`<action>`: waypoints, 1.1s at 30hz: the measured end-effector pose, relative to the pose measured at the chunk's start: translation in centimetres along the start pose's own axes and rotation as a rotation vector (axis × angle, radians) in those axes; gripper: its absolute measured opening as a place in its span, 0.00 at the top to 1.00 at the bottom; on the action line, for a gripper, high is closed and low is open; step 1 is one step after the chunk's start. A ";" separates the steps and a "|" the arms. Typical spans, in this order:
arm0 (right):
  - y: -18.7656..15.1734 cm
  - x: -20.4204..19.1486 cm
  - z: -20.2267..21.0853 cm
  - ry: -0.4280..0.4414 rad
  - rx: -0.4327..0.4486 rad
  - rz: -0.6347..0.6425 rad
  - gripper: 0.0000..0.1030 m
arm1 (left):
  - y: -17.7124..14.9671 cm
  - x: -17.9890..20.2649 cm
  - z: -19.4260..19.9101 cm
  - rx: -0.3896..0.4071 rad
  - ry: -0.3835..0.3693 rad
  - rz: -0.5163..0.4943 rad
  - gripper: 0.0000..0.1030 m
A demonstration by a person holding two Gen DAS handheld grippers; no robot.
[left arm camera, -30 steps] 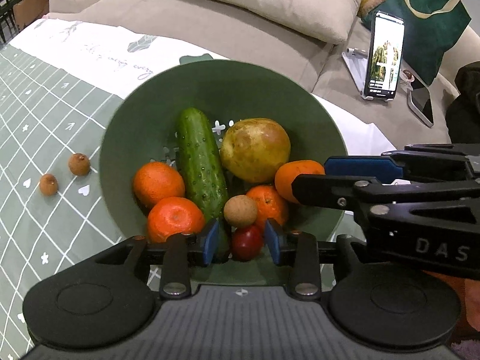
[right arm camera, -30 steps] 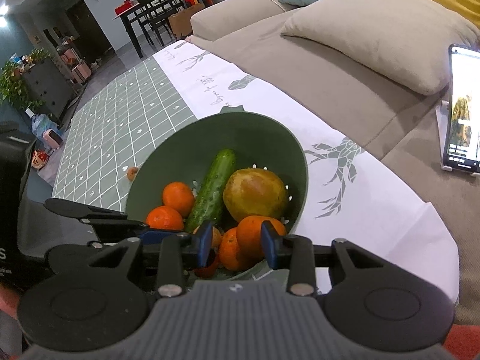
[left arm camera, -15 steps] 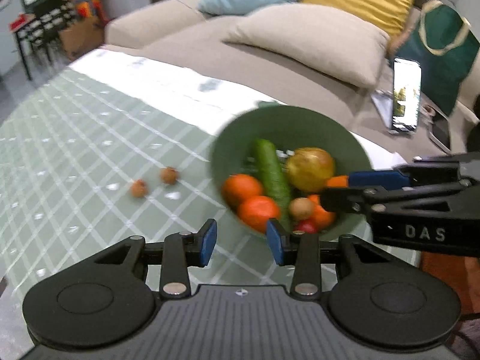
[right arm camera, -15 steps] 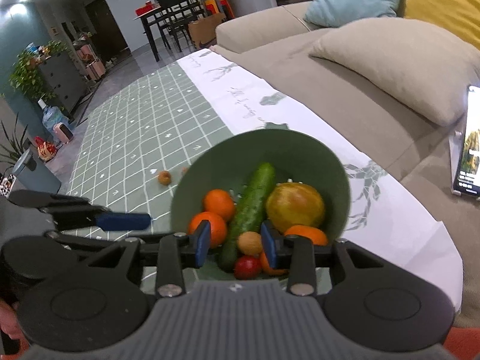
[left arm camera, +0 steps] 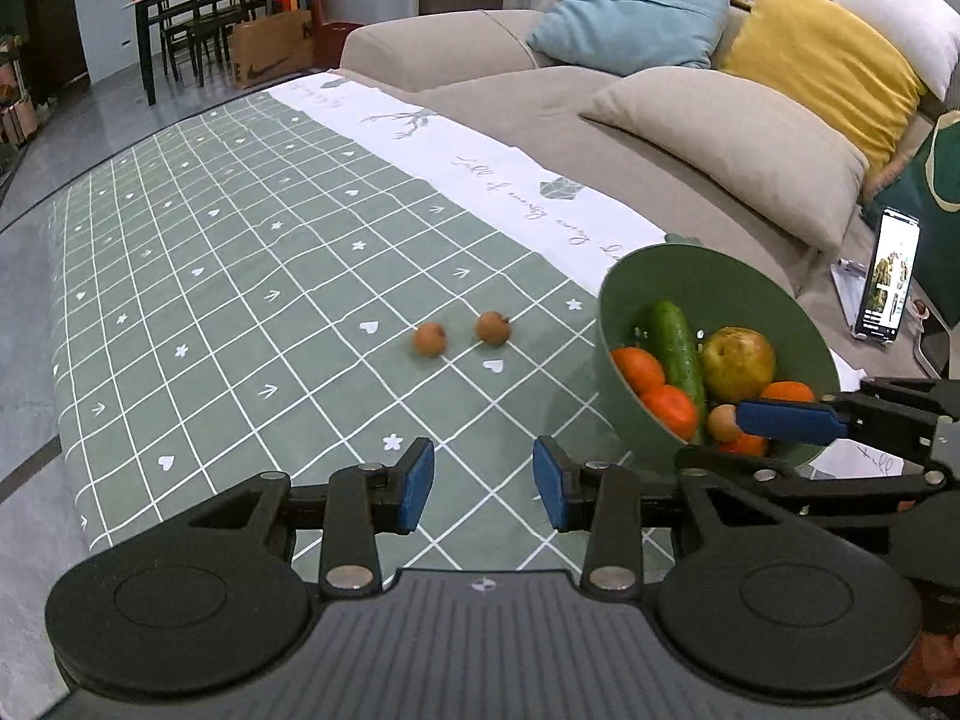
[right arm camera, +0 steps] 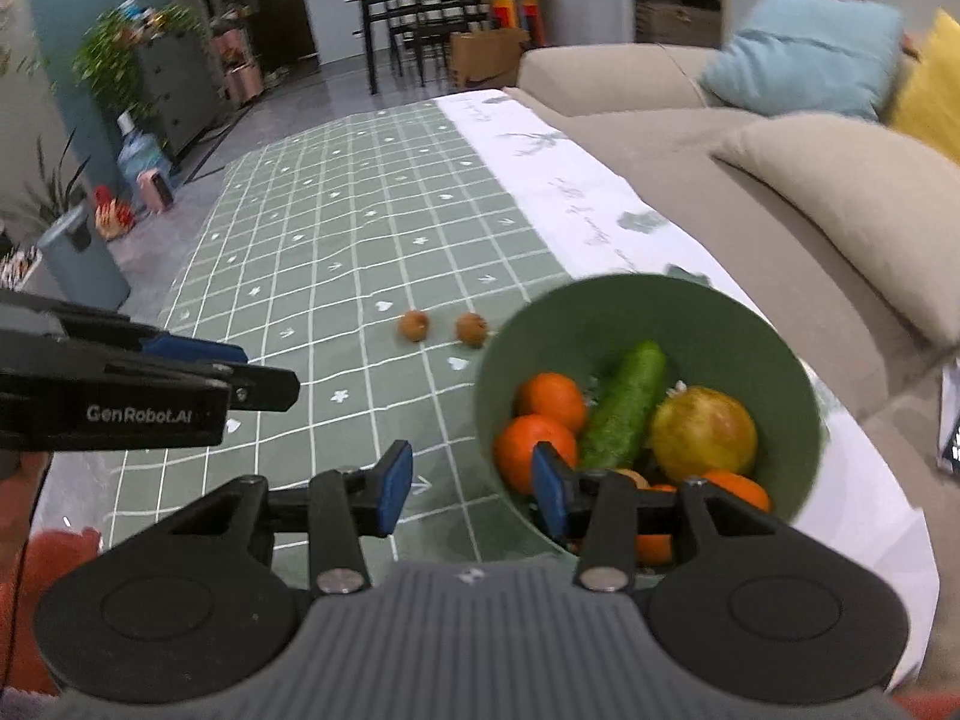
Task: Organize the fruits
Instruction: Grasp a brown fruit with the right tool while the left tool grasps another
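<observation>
While hovering over the green checked tablecloth [left arm camera: 252, 276], left gripper [left arm camera: 483, 483] with blue pads spread apart and nothing between them, low above the cloth and just left of the green bowl [left arm camera: 636, 300]. Right gripper [right arm camera: 471, 492] likewise spread wide and empty, its right pad overlapping the bowl's near rim in the right wrist view; whether touching the rim, cannot tell.

Inside the bowl: a cucumber [left arm camera: 678, 342] lying lengthwise down the middle, a yellow-green pear [left arm camera: 737, 354] to its right, two oranges [left arm camera: 639, 369] to its left, one nearer than the other. At the bowl's near side, another orange [left arm camera: 786, 390] below the pear and a small brown fruit [left arm camera: 723, 423] beside it, partly hidden behind the right gripper's blue fingertip in the left wrist view. More orange skin low in the bowl, mostly hidden.

Left of the bowl, on the cloth: two small brown fruits [left arm camera: 429, 338], close together but apart, near a white heart printed on the cloth, well clear of both grippers.

Behind the bowl, a beige sofa [left arm camera: 456, 54] with a beige cushion [left arm camera: 738, 138], a blue one [left arm camera: 630, 18] and a yellow one [left arm camera: 822, 60]. Right of the bowl, a lit phone [left arm camera: 888, 276] standing propped upright on the sofa seat.
</observation>
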State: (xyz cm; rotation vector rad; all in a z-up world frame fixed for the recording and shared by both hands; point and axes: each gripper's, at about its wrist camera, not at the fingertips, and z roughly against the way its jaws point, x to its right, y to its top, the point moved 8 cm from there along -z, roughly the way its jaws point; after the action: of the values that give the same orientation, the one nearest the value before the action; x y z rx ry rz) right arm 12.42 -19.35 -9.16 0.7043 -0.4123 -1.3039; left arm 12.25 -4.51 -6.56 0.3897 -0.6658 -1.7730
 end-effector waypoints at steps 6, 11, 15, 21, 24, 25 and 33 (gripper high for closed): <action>1.3 -1.4 -2.1 0.013 0.005 0.064 0.62 | 0.4 -1.2 -0.7 0.015 -0.001 0.008 0.55; 2.9 -2.1 -4.5 0.010 0.001 0.112 0.62 | 1.2 -2.3 -2.3 0.011 0.009 0.009 0.56; 4.2 -2.2 -6.4 0.004 -0.011 0.150 0.62 | 2.0 -3.1 -3.9 -0.009 0.014 0.008 0.56; 5.6 -1.7 -9.4 0.016 -0.044 0.173 0.62 | 3.0 -4.0 -6.3 -0.033 0.013 0.002 0.56; 6.1 -1.4 -11.2 0.026 -0.065 0.187 0.63 | 3.5 -4.5 -7.7 -0.054 -0.015 0.020 0.56; 6.4 -1.3 -11.8 0.027 -0.073 0.192 0.65 | 3.6 -4.6 -8.2 -0.060 -0.027 0.028 0.56; 7.8 -0.6 -15.8 0.056 -0.134 0.258 0.68 | 4.5 -5.7 -12.2 -0.102 -0.089 0.081 0.61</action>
State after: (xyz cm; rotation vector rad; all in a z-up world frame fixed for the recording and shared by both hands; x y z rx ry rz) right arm 28.07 -14.19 -15.30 0.5541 -0.3541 -1.0557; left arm 24.38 -2.89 -13.72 0.2128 -0.6413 -1.7471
